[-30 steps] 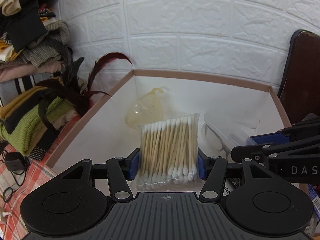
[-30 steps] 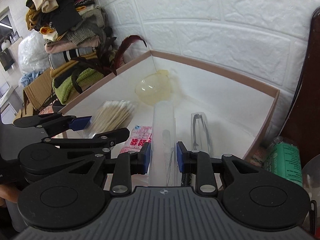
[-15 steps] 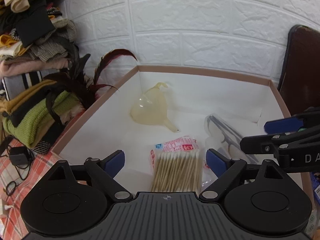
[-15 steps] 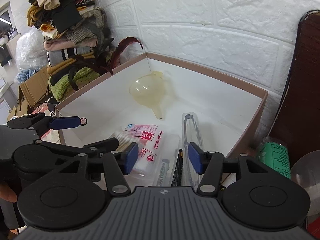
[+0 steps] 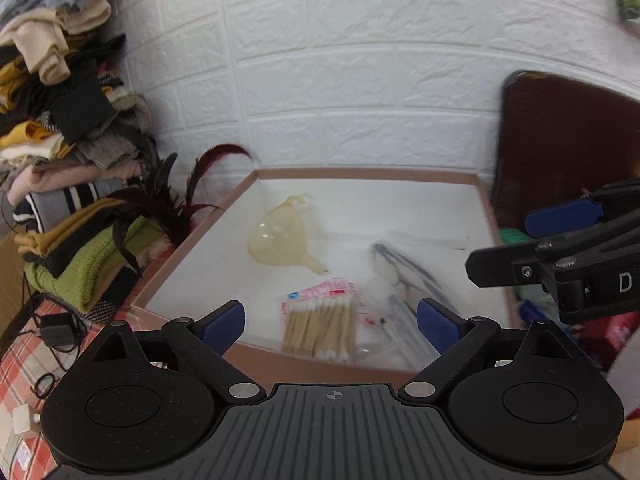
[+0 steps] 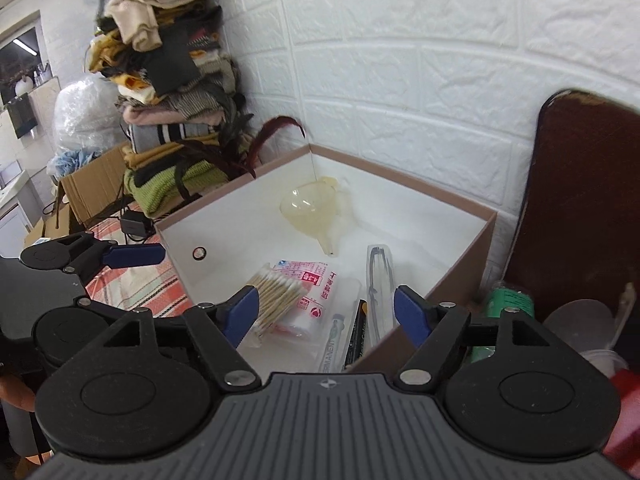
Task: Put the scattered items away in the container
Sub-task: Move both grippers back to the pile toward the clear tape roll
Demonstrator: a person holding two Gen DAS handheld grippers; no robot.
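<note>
Evidently both grippers are empty: the left gripper [image 5: 330, 320] has its blue pads [image 5: 224, 320] spread wide and opening, nothing between them, and the right gripper [image 6: 326, 312] likewise stands wide and opening. Each hangs above the near edge of the box [image 5: 192, 240], a position that suits dropping things in. The pack of cotton swabs [image 5: 320, 330] lies flat on the box floor at the near side, partly over a red-printed packet [image 6: 310, 280]. A funnel [image 6: 310, 210] lies at the far left corner, and a clear sleeve with tweezers [image 6: 378, 276] to the right.
</note>
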